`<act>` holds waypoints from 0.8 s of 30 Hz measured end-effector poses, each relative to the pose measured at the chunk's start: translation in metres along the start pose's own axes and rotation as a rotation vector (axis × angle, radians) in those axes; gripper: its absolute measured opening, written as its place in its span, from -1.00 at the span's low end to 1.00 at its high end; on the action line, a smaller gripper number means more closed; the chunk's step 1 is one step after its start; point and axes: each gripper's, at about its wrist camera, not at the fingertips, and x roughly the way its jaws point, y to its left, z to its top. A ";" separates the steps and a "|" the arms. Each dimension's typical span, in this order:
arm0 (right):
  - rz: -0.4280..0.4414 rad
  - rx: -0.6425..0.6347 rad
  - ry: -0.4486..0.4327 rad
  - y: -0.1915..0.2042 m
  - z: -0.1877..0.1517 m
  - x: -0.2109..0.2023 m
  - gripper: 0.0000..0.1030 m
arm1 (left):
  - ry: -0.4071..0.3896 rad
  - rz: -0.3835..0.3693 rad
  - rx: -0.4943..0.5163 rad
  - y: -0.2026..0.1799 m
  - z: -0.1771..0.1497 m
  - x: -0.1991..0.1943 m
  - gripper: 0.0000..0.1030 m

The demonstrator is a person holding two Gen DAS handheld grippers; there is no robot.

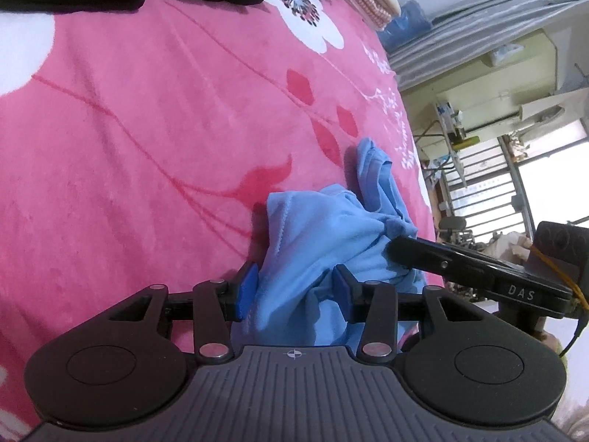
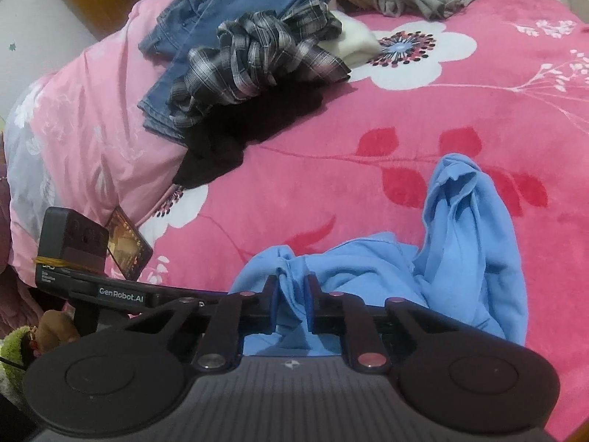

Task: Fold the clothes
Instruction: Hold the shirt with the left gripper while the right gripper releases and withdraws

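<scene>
The blue shirt (image 2: 460, 243) lies crumpled on the pink flowered blanket (image 2: 368, 118), near its front edge, with one bunched end drawn up between both grippers. The right gripper (image 2: 292, 302) is clenched on a pinched fold of the shirt, while the left gripper (image 1: 292, 291) has shirt fabric between its blue pads (image 1: 247, 287) with the jaws set wider; whether they press the cloth cannot be told. Further back lie a plaid shirt (image 2: 254, 62), jeans (image 2: 221, 11) and a dark garment (image 2: 239, 129) in a loose heap
</scene>
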 end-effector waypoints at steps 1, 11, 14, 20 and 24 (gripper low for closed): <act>0.002 0.000 -0.005 0.000 -0.001 -0.002 -0.73 | 0.000 0.000 -0.002 0.000 0.000 0.000 -0.11; 0.060 -0.011 -0.010 0.005 -0.008 -0.019 -0.88 | -0.014 -0.074 -0.090 0.011 0.002 -0.014 0.00; 0.062 -0.013 0.027 0.006 -0.017 -0.016 -0.89 | -0.039 -0.096 -0.113 0.016 0.005 -0.017 0.06; 0.038 -0.025 0.121 0.008 -0.037 -0.005 -0.88 | -0.043 0.006 -0.089 0.009 0.016 0.004 0.18; 0.057 -0.105 0.071 0.020 -0.029 -0.021 -0.83 | -0.034 0.017 -0.036 0.001 0.014 0.013 0.09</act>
